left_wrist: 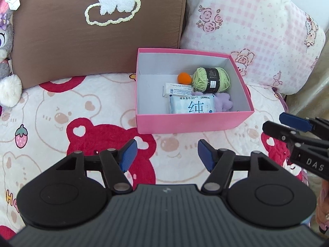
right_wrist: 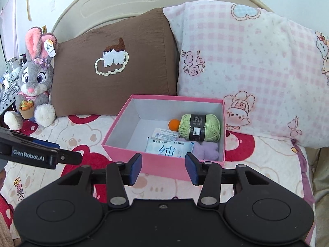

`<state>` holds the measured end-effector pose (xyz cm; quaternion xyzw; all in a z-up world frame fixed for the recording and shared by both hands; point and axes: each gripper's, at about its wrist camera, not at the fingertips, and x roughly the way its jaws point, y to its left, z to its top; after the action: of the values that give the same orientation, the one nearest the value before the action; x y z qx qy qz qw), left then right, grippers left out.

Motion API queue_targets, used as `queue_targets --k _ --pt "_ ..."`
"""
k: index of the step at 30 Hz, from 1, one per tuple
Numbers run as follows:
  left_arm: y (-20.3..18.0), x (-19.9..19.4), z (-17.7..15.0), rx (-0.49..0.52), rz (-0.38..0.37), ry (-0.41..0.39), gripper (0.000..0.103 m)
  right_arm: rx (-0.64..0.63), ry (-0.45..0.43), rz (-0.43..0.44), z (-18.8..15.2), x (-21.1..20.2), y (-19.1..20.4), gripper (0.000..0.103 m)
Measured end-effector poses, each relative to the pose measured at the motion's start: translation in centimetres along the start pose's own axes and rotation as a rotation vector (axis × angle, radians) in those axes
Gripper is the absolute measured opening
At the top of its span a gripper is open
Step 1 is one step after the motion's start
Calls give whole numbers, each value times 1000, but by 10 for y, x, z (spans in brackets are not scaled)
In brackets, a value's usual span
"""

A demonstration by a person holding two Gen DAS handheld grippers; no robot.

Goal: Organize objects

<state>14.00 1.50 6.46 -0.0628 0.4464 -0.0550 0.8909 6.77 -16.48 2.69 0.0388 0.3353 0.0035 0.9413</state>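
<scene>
1. Left black two-finger gripper with blue pads (left_wrist: 167,155): jaws apart, moderately wide, nothing between them, over the bear-print bedspread (left_wrist: 61,113) just short of the box.
2. Right black two-finger gripper with blue pads (right_wrist: 163,168): jaws apart, narrower gap, empty, in front of the box's near wall.
3. Open pink cardboard box (left_wrist: 191,121) sits on the bedspread near the head end, touching or just short of the pillows.
4. In the box, near wall: white-blue wet-wipes pack (left_wrist: 190,105), lilac plush piece (left_wrist: 224,100) beside it at the right.
5. Behind those: small white packet (left_wrist: 176,89), orange ball (left_wrist: 184,77), green yarn skein with black label (left_wrist: 211,79).
6. Behind the box: brown embroidered pillow (left_wrist: 82,41), pink checked pillow (left_wrist: 257,30).
7. Grey plush rabbit (right_wrist: 35,82) at the bed's far left edge.
</scene>
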Motion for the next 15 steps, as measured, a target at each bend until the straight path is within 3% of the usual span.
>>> queue_targets --k 8,15 --pt "-1 -12 -22 10 9 -12 72 12 17 -66 -19 -4 6 59" --pt "5 -3 -40 -1 13 14 73 41 21 -107 -31 -6 13 70"
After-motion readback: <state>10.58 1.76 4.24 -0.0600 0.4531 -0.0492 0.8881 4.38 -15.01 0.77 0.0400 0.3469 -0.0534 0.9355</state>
